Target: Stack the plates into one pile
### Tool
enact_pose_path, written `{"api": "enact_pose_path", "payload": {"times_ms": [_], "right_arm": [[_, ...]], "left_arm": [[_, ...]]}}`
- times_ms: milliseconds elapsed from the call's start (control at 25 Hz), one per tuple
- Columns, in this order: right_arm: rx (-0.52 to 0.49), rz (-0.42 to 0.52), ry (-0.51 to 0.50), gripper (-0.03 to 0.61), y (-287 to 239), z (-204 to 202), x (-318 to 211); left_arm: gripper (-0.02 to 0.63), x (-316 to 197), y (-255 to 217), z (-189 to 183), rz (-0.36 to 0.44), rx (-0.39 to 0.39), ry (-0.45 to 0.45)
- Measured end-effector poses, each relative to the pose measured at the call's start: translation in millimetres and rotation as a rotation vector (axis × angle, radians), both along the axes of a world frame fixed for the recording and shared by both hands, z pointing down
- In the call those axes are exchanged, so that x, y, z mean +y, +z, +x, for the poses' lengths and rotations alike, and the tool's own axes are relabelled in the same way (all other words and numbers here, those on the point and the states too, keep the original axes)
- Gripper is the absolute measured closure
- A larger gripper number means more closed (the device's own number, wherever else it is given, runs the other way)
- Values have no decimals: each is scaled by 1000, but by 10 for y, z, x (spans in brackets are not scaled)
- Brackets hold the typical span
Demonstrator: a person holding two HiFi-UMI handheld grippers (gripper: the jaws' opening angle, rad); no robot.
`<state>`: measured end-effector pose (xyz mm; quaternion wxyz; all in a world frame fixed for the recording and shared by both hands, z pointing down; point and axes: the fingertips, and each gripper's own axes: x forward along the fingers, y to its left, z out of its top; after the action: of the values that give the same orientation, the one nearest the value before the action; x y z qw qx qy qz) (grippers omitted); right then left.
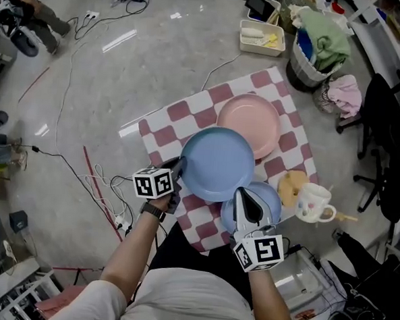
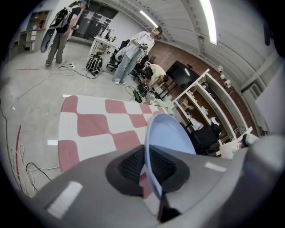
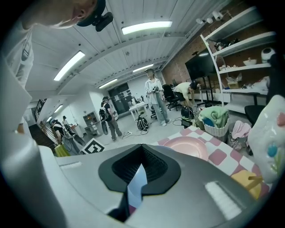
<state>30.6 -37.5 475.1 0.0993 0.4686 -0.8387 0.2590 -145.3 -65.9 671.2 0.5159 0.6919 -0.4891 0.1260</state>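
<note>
Blue plate (image 1: 217,162), rim tight between jaws of left gripper (image 1: 180,167) and right gripper (image 1: 242,194), over checkered cloth (image 1: 168,123)

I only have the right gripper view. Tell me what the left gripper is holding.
Observer: The left gripper has its jaws shut on the rim of the large blue plate.
Operator: Place that plate against the pink one.
Observer: From the head view it overlaps the near edge of the pink plate.
Operator: Say what's below my gripper.
Observer: A second blue plate on the checked cloth, under the right gripper, whose tips reach the large plate's rim.
</note>
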Motion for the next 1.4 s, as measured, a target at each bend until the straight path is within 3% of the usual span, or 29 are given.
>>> {"api": "enact_pose_path", "payload": {"times_ms": [360,600,1200,1400], "right_arm": [[-25,9,39,569,-58,350,-126],[-41,-12,53,569,46,517,-183],[-62,-51,54,569,225,569,-272],[-67,-69,52,569,271,564,-256]], "left_arm": [[581,-538,-57,547,14,14,-2],[578,-798,128,826,-21,30,-26],[572,-1282,422,1072,-39,65,-94],[558,-1335,472,1091,-30,38,-60]]}}
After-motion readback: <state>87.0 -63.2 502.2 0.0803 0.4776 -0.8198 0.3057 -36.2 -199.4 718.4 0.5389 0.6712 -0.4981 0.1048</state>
